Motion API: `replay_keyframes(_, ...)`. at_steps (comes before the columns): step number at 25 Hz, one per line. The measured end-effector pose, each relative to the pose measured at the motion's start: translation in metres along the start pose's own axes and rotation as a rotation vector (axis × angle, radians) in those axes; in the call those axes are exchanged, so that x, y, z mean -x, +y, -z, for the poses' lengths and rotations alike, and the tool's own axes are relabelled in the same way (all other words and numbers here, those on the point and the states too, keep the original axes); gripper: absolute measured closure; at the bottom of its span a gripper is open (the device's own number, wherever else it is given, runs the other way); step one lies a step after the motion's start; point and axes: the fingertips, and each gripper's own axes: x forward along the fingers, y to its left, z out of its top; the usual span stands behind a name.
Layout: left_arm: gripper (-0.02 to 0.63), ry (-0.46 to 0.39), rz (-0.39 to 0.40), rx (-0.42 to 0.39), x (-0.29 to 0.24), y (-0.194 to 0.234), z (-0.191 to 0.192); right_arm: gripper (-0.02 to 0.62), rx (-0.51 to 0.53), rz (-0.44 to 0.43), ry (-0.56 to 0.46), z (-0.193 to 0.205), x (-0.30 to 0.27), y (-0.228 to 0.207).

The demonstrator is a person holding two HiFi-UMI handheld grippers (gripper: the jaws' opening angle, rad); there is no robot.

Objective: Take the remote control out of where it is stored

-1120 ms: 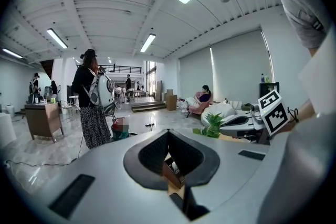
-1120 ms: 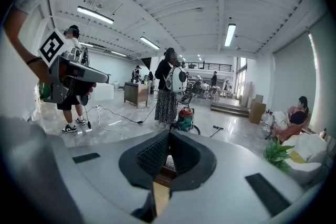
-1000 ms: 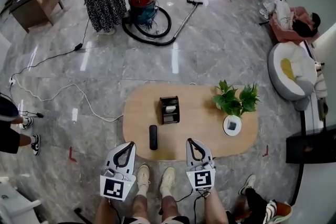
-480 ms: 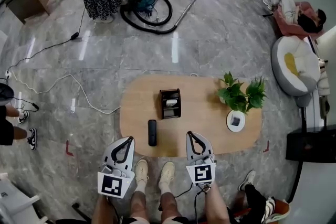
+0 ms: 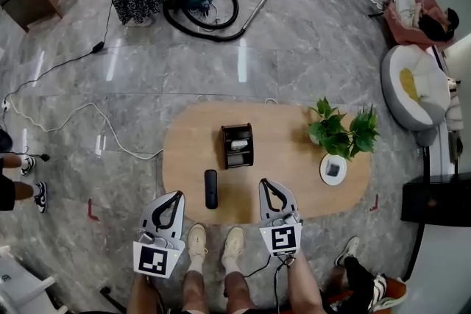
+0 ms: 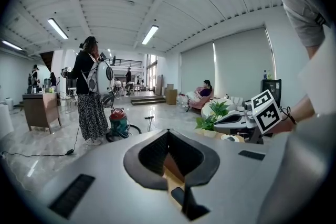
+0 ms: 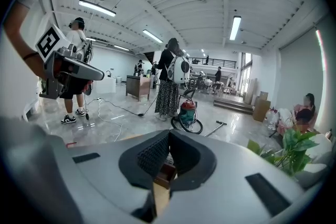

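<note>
A slim black remote control [image 5: 211, 188] lies bare on the oval light-wood table [image 5: 287, 180], out of the dark brown compartmented storage box [image 5: 227, 151] and just off that box's near-left corner, not touching it. Its long axis runs from the table's near edge toward the far edge, roughly parallel with the box's long sides; which end is the front cannot be told at this size. One compartment of the box holds a pale item too small to identify. The left claw [image 5: 176, 195] hovers at the near edge, just to the left of the remote, and the right claw [image 5: 265, 183] hangs over the near edge to its right, so the remote sits between the two, touched by neither. Both claws are clenched and empty: in each gripper view the jaw tips meet, with nothing pinched between them. Farther right on the table stand a leafy green potted plant [image 5: 337, 134] and, just nearer, a small round white dish [image 5: 333, 170].
</note>
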Motion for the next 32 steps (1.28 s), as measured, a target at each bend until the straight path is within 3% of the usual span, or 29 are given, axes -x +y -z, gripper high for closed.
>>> replay_keyframes(13,0.601,0.034,0.014,0.016,-0.037,0.011,0.039,0.588,-0.005,-0.013,0.044,0.043,-0.034,0.000)
replay_keyframes(26,0.601,0.062,0.024,0.015,-0.053,0.017,0.063,0.587,0.017,-0.063,0.060,0.058,-0.064,0.002)
replay_keyframes(32,0.601,0.072,0.013,0.037,-0.049,0.019,0.067,0.586,0.164,-0.144,0.066,0.055,-0.077,0.004)
